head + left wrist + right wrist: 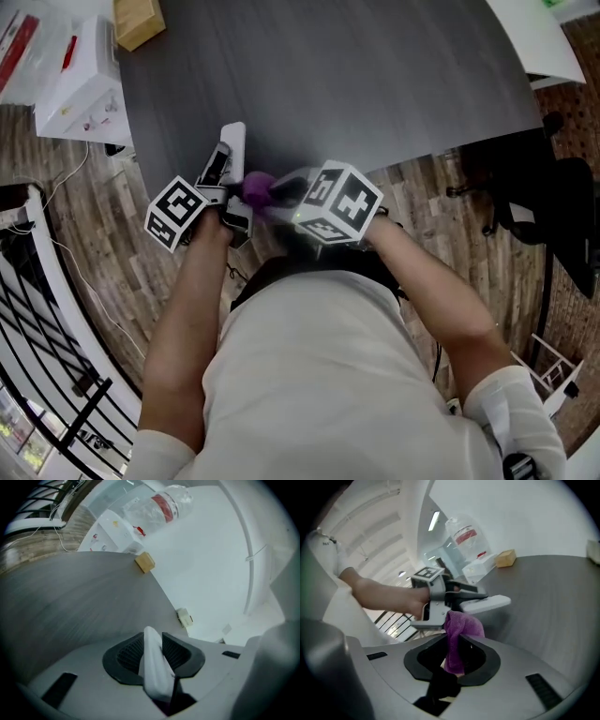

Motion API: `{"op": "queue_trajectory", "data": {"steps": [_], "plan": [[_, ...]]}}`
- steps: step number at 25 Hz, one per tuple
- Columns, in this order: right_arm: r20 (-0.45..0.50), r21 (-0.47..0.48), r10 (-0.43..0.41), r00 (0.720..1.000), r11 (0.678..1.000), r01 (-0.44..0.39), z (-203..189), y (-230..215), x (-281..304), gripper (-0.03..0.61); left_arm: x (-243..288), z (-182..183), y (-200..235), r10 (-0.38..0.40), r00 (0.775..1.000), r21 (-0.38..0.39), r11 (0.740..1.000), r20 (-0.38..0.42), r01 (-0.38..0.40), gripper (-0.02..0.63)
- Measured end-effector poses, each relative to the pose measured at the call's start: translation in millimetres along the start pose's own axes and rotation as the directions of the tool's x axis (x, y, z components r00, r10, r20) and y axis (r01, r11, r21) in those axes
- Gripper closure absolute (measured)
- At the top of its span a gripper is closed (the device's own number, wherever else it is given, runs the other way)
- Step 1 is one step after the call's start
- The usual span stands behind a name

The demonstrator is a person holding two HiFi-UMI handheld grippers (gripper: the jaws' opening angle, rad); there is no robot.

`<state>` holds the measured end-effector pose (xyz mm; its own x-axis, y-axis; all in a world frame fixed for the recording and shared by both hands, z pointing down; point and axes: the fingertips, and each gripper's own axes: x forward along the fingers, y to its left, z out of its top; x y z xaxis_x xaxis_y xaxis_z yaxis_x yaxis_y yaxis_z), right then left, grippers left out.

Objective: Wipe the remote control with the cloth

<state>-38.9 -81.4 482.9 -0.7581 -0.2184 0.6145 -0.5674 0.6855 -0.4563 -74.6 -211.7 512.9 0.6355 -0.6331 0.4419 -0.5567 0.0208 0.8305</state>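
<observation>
Remote control (156, 674) — clamped in left gripper (154, 644); right gripper (457, 641) pinches purple cloth (462, 626); bottle (465, 538) label unreadable.

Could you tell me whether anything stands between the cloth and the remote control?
Nothing visible does: the cloth in the right hand-held gripper is right beside the remote control.

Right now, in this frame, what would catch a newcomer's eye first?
The purple cloth stands out, pinched in the right gripper and held close to the white remote control, which is clamped in the left gripper. Both meet at the near edge of the dark grey table. The right gripper's black-and-white marker cube is prominent in the head view.
</observation>
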Motion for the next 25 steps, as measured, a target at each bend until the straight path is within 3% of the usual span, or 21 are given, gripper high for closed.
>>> {"op": "queue_trajectory", "data": {"steps": [3,6,9,12,16,21,25], "plan": [[-0.051,-0.04,0.064,0.997,0.997,-0.066,-14,7,-5,0.494,0,-2,-1,0.005,1.0,0.066,0.998,-0.028,-0.003,0.508],[0.01,0.118,-0.017,1.0,0.993,0.015,-14,-31,-5,0.494,5,-7,9,0.038,0.998,0.115,0.993,-0.053,-0.032,0.511],[0.014,0.281,-0.137,0.99,0.951,0.128,-20,-69,1,0.494,8,-13,9,0.044,0.996,0.173,0.984,-0.073,-0.03,0.563],[0.025,0.356,-0.174,0.984,0.922,0.154,-22,-75,3,0.494,14,-33,-12,-0.032,0.991,0.207,0.977,-0.131,0.058,0.581],[0.016,0.347,-0.236,0.972,0.913,0.216,-19,-77,5,0.492,20,-58,-38,-0.121,0.966,0.249,0.952,-0.229,0.179,0.584],[0.015,0.408,-0.343,0.939,0.86,0.308,-24,-92,-15,0.494,26,-78,-44,-0.142,0.945,0.252,0.943,-0.294,0.22,0.584],[0.022,0.452,-0.364,0.931,0.834,0.315,-28,-100,-26,0.494,10,-68,-46,-0.163,0.946,0.277,0.93,-0.282,0.243,0.584]]}}
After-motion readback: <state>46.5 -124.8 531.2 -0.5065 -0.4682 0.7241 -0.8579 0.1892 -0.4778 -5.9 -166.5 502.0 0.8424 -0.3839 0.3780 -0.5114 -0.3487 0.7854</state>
